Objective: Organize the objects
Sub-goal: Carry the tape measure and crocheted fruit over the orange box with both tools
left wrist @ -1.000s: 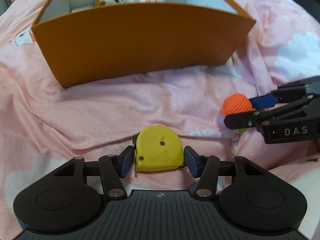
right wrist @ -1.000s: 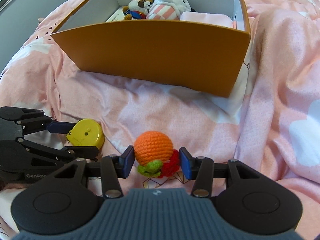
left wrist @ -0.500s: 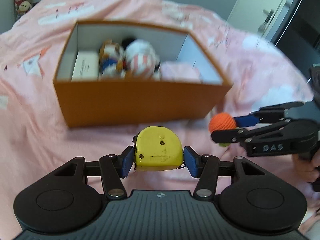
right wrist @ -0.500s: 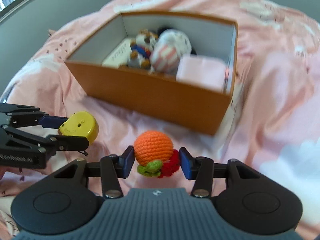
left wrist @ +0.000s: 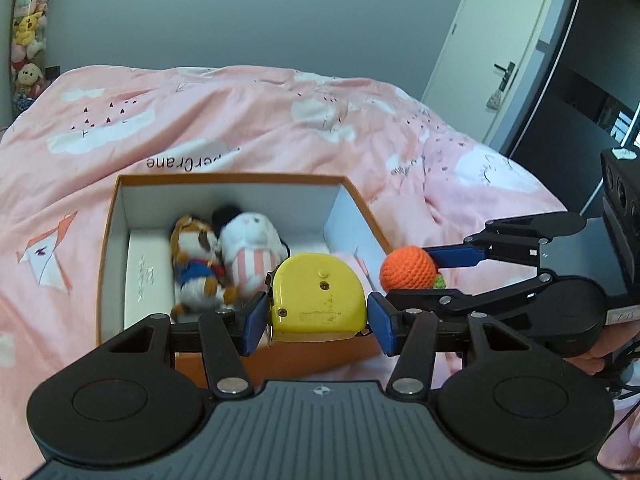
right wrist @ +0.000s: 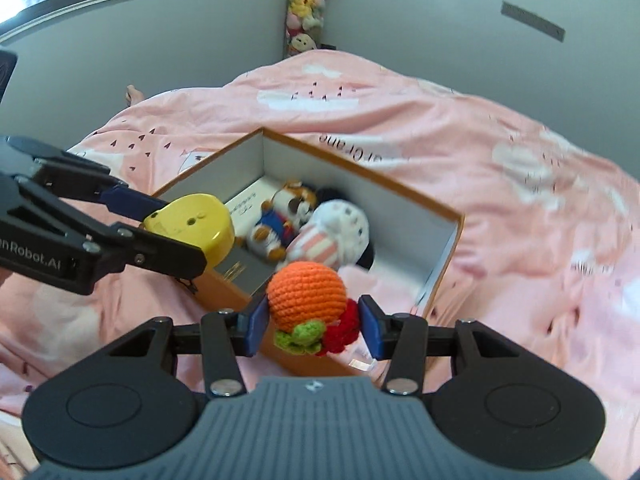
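**Tape measure and crochet ball held over the orange box**

The yellow tape measure [left wrist: 318, 298] sits between your left gripper [left wrist: 317, 318] jaws, which are clamped on its two sides; its flat face with the screws is turned toward the camera. From the right wrist view you see it held above the near left corner of the orange box [right wrist: 450, 256], clear of the bedding.

Your right gripper [right wrist: 309, 324] has its jaws closed on the orange crochet ball [right wrist: 306, 292], with the green and red crochet bits hanging at its lower side. In the left wrist view that ball appears just to the right of the box's right wall, beside the tape measure but not touching it.

The box stands open on the pink duvet [left wrist: 240, 120], white inside. It holds a flat white carton [left wrist: 148, 276] along its left wall, a brown and white plush dog [left wrist: 198, 264] in blue next to it, and a white plush with pink stripes [left wrist: 252, 250] leaning against the dog. In the room's corner hangs a column of soft toys [right wrist: 304, 4], and a white door [left wrist: 496, 40] stands at the far right.
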Motion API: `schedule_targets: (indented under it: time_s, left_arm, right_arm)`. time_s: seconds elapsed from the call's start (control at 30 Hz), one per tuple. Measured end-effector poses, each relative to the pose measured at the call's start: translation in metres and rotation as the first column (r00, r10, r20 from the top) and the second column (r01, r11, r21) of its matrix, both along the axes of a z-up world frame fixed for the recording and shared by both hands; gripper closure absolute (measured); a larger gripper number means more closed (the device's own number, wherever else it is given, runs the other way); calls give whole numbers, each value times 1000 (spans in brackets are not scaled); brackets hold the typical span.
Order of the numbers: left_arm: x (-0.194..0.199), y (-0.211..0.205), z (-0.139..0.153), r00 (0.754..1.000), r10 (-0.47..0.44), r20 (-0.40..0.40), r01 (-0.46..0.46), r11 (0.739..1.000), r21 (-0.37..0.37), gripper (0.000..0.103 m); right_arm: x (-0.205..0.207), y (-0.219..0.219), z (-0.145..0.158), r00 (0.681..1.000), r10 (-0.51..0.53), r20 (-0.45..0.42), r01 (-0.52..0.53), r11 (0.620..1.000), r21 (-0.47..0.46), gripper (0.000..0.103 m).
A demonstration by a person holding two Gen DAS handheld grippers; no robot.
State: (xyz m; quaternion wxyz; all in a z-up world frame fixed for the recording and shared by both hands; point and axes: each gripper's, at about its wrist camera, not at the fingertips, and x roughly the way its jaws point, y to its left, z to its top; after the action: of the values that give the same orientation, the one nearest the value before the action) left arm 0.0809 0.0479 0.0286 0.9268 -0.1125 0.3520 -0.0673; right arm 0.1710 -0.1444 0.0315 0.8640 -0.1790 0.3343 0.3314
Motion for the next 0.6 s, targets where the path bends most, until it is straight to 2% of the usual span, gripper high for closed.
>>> schedule_targets:
  time_s: [0.13,0.3,0.6]
  left_arm:
    - [21,2,-8,1000,3,1,-3,1000,6,41]
    - [47,4,-17,1000,-6,-8,6,1000,-2,41]
    - [91,14,-29,996,-80,-45,81,997,20,41]
  right_arm:
    - [31,2,-6,1000,-8,-18,8,1000,-7,53]
    - [54,6,-15,1000,11,15,-10,999,-46,53]
    - [96,22,-33,995,72,68,-59,983,-176,53]
